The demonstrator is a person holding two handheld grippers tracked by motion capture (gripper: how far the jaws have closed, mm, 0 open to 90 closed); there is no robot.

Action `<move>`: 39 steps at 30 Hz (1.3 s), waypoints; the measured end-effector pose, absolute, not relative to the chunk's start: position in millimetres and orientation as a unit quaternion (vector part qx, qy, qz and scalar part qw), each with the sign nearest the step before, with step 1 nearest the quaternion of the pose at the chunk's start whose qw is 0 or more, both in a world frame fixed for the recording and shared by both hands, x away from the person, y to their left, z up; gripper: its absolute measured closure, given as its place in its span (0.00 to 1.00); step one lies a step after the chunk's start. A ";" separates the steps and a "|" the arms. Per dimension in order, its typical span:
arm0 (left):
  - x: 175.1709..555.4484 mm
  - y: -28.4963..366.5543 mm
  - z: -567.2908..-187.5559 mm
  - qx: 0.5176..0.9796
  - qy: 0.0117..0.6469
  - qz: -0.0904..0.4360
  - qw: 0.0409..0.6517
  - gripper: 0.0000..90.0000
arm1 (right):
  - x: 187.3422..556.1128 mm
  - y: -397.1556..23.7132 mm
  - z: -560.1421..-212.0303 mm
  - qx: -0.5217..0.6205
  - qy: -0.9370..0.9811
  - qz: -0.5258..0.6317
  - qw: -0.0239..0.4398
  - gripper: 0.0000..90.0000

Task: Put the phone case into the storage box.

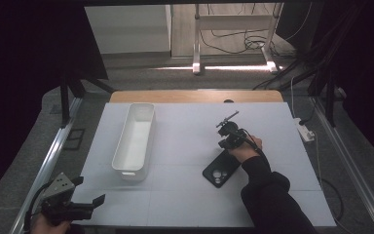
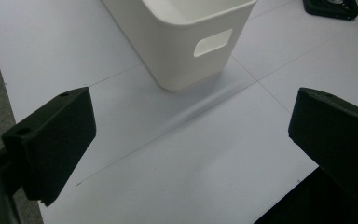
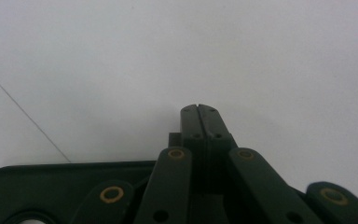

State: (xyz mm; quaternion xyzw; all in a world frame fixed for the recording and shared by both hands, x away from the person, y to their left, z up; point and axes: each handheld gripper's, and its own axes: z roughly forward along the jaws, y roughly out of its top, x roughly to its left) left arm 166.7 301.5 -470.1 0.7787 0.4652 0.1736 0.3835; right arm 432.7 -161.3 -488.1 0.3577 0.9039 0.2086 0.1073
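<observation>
- My right tongs (image 1: 229,130) sit above the far end of the black phone case (image 1: 221,168), toward the right of the white table (image 1: 185,146), my sleeve (image 1: 268,195) coming in from the bottom.
- Seen along their own jaws, the right tongs (image 3: 199,108) are closed, the two tips pressed flat together with nothing between them.
- In that same view the phone case (image 3: 51,186) lies just under the jaw links; whether the tongs touch it I cannot tell.
- The phone case lies flat, camera cutout facing up, well apart from the white bin (image 1: 135,140).
- My left tongs (image 1: 80,207) hang at the near left corner of the table, jaws wide open and empty.
- Looking along them, the left tongs (image 2: 191,135) point at the bin's (image 2: 182,51) short end with its handle slot; the bin stands upright on the table (image 2: 177,154), a little way off.
</observation>
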 end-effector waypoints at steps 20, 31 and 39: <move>166.5 300.6 -470.2 0.782 0.461 0.173 0.381 0.02 | 437.5 -169.4 -499.3 0.362 0.906 0.186 0.113 1.00; 166.3 299.9 -470.0 0.783 0.461 0.174 0.380 0.02 | 430.8 -187.8 -498.4 0.370 0.904 0.184 0.112 1.00; 166.2 299.5 -470.0 0.784 0.459 0.175 0.379 0.02 | 421.6 -202.9 -497.0 0.380 0.900 0.186 0.106 1.00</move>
